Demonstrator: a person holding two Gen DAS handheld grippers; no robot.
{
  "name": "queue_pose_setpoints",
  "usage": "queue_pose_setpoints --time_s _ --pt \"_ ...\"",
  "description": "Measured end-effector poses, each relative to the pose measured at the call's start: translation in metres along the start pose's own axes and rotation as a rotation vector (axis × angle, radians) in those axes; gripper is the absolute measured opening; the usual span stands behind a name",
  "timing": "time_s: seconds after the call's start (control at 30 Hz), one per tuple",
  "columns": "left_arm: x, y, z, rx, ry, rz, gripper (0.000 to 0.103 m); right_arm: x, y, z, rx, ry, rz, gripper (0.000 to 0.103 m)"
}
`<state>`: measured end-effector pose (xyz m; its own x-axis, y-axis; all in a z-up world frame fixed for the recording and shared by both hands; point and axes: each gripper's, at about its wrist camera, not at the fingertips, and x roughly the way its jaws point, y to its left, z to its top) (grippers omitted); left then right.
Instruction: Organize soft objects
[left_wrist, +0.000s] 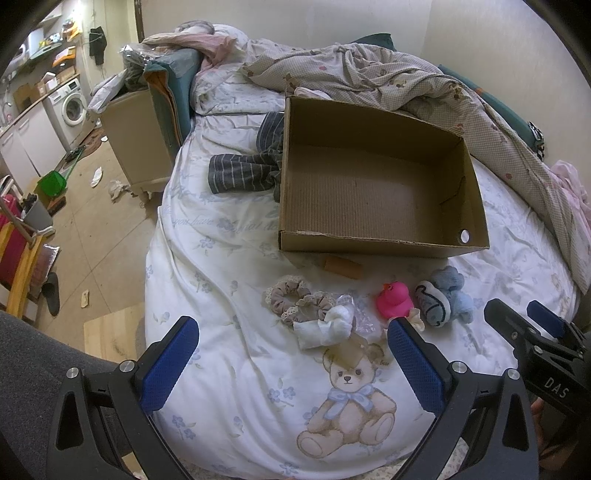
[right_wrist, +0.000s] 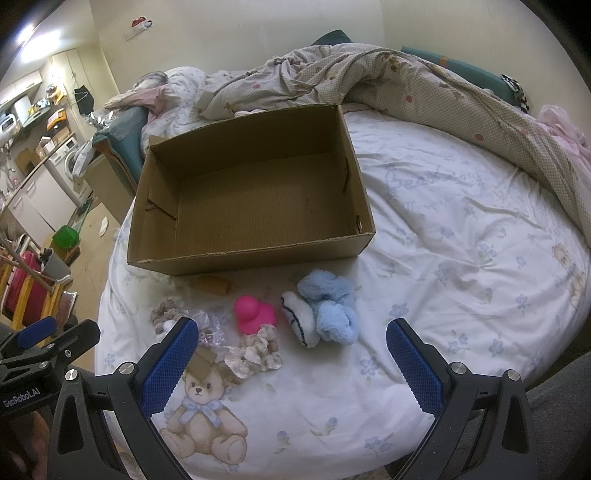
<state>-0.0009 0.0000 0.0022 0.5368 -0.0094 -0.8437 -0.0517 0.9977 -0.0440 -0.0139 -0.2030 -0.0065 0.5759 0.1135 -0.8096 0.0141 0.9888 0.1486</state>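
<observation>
A cardboard box (left_wrist: 373, 192) is seen on the bed (left_wrist: 221, 266), open at the top, with nothing inside. In front of it, on the white sheet, the soft objects are laid in a loose row: a beige lace scrunchie (left_wrist: 295, 301), a white rolled cloth (left_wrist: 327, 326), a pink duck toy (left_wrist: 394, 300) and a light blue plush toy (left_wrist: 445, 295). The duck and the plush toy are just beside each other. A second, cream scrunchie (right_wrist: 255, 352) is seen in the right wrist view, near the duck. A small cardboard piece (left_wrist: 341, 266) lies between the box and the row.

The left tool (left_wrist: 291, 363) is held spread above the sheet, with nothing between its blue pads. The right tool (right_wrist: 291, 363) is also spread and holds nothing. On the right tool's body, in the left wrist view, "DAS" can be read; on the left tool's body, in the right wrist view, "GenRobot.AI". Script writing is printed on the sheet, but only "you have" can be read. A teddy bear print (left_wrist: 347, 410) is seen on the sheet.
</observation>
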Motion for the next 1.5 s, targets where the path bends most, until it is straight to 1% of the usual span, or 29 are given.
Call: queue_pose_setpoints --time_s 1.2,1.5 --pt "0.0037 0.0002 -0.0017 0.002 0.006 -0.005 0.102 0.0016 0.0003 -0.0006 -0.002 0.003 0.002 0.103" --pt "0.008 -0.0006 -0.0038 0.006 0.017 -0.003 0.102 0.0033 0.001 -0.0006 0.004 0.022 0.012 0.103"
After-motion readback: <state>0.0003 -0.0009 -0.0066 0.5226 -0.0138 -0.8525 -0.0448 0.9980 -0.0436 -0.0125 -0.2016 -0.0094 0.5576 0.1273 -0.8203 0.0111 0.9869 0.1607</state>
